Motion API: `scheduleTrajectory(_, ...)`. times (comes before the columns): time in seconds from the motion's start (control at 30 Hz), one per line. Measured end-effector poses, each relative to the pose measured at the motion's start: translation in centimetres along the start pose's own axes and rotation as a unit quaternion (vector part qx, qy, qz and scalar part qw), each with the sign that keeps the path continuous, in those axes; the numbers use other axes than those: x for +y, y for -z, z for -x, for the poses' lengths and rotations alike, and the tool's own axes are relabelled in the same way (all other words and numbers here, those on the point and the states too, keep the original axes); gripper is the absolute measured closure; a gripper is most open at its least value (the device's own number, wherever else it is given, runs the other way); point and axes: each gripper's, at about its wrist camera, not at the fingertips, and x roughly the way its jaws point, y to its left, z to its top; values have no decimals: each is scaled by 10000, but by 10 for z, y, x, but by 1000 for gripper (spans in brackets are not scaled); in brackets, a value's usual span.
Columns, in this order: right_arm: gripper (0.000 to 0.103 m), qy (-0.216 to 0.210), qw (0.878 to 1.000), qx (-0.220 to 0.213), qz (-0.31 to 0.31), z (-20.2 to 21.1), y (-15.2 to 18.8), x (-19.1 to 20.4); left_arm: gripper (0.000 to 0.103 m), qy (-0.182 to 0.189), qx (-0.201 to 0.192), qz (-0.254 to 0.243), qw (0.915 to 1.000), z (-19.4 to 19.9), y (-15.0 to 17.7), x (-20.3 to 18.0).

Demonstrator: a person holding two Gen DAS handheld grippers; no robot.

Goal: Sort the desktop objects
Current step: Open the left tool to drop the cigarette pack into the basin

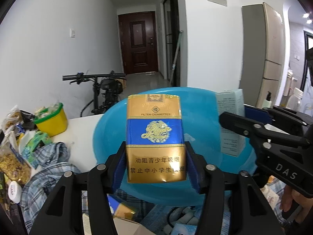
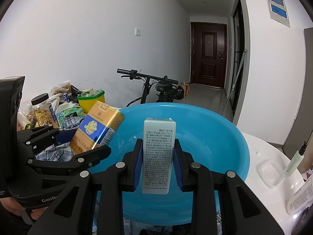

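L hand-held gripper [image 1: 156, 168] sits over the blue basin [image 1: 205, 176], a gold-and-blue cig pack [image 1: 155, 137] upright between its blue pads. There's a thin gap each side of the pack, so the pads aren't pressing it; jaws part open. From the R cam the same pack [image 2: 95, 129] leans tilted over the basin's left rim [image 2: 230, 133], inside the L gripper [image 2: 86, 150].

R hand-held gripper [image 2: 158, 166] is closed on a pale green box [image 2: 158, 156], pads tight on both long sides, box upright w/ small print facing the cam. It hangs above the basin's inside. From the L cam the box [image 1: 230, 125] shows at the basin's right side.

Basin sits on a white desk [image 2: 260, 146]. Left of it: plaid cloth [image 1: 52, 156], yellow tub [image 1: 51, 121] w/ green rim, snack bags. Right of it: clear tray [image 2: 272, 173], a pen [image 2: 295, 160], white bottle [image 2: 301, 197] lying down. Behind the desk a bike [image 2: 152, 86] against the wall, dark door [image 2: 208, 55] down the hall.
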Motion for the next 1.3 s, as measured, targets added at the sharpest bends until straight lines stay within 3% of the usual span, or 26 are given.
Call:
scheduleTrajectory(0.03, 75, 4, 10000, -8, -2, 0, 0, 0, 4, -140, 13, 20, 9999, 0, -1, 0)
scheduleTrajectory(0.07, 75, 8, 10000, -14, -7, 1, 0, 0, 0, -241, -14, 33, 9997, 1, -1, 1)
scheduleTrajectory(0.13, 75, 12, 10000, -29, -16, 2, 0, -1, 0, -294, -124, 17, 9995, 7, -1, 1)
scheduleTrajectory(0.37, 75, 16, 10000, -23, -6, 2, -1, 0, 0, -362, 25, -102, 9993, 3, 0, -3)
scheduleTrajectory(1.3, 75, 37, 10000, 3, 20, 2, -1, 2, 0, -268, 61, 33, 9996, 1, -1, 3)
